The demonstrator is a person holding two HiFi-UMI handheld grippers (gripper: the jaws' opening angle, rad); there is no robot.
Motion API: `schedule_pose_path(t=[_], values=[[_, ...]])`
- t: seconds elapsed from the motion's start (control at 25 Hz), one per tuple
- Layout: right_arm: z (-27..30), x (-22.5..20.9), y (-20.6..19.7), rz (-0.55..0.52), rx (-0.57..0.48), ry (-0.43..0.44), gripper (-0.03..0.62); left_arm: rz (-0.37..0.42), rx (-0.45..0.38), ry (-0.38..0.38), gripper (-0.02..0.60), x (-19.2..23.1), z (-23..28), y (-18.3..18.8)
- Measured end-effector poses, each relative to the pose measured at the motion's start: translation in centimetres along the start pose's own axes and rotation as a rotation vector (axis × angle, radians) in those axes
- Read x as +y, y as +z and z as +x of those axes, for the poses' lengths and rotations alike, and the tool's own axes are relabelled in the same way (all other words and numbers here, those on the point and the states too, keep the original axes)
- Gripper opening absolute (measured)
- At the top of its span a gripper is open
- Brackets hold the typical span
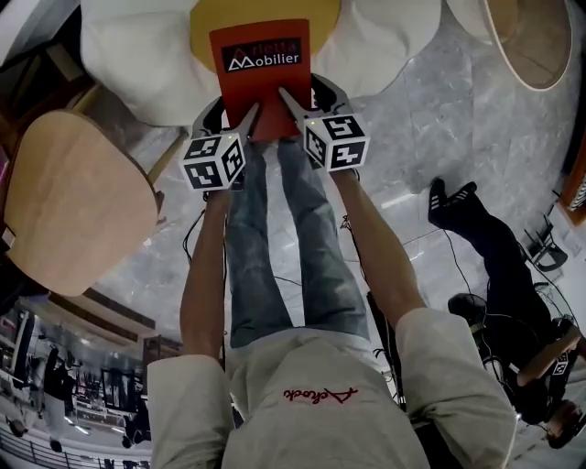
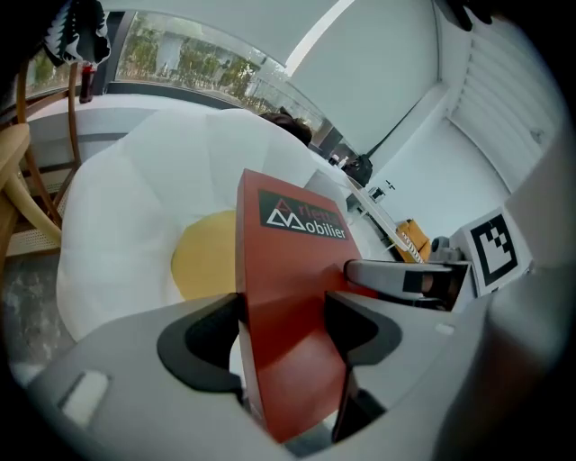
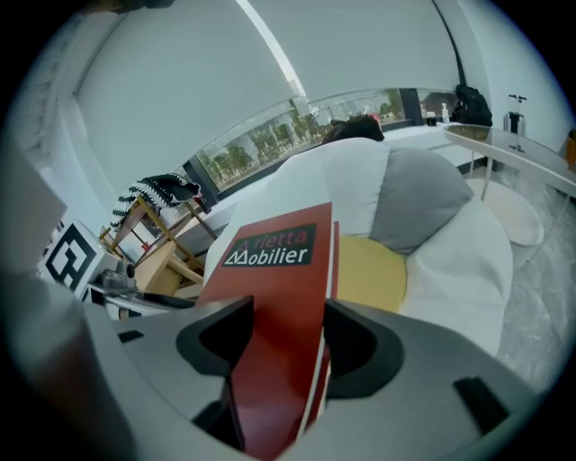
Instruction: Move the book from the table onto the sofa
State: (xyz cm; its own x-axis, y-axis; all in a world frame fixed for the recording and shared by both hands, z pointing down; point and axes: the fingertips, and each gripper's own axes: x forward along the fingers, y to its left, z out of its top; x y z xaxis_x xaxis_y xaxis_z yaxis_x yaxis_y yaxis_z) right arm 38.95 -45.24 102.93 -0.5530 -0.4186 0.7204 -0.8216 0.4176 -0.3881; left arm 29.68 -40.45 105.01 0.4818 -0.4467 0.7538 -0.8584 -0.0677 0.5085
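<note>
Your left claw [image 2: 288, 315]: clamped on the book [image 1: 261, 69], near edge | your right claw [image 3: 279, 347]: clamped beside it, same edge | book: above the sofa [image 1: 137, 64], over its yellow cushion [image 1: 265, 11], long axis pointing away from you | both claws equally near.

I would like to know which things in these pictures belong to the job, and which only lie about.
For the job:
red book
left gripper and right gripper, both shut on the book
white sofa with its yellow cushion

Only lying about:
wooden chair
grey cushion
another person's leg
</note>
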Motion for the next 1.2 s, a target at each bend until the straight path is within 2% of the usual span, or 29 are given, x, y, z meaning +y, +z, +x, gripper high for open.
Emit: schedule_pose_path(t=[0.92,1.2], values=[[15.0,-9.1,1.2,-0.048,0.034,0.009,0.252,0.011,-0.004,0.057,0.296,8.3,14.8,4.0],[17.7,-10.6,0.3,-0.059,0.055,0.013,0.252,-0.048,-0.005,0.046,0.298,9.9,17.4,3.3]])
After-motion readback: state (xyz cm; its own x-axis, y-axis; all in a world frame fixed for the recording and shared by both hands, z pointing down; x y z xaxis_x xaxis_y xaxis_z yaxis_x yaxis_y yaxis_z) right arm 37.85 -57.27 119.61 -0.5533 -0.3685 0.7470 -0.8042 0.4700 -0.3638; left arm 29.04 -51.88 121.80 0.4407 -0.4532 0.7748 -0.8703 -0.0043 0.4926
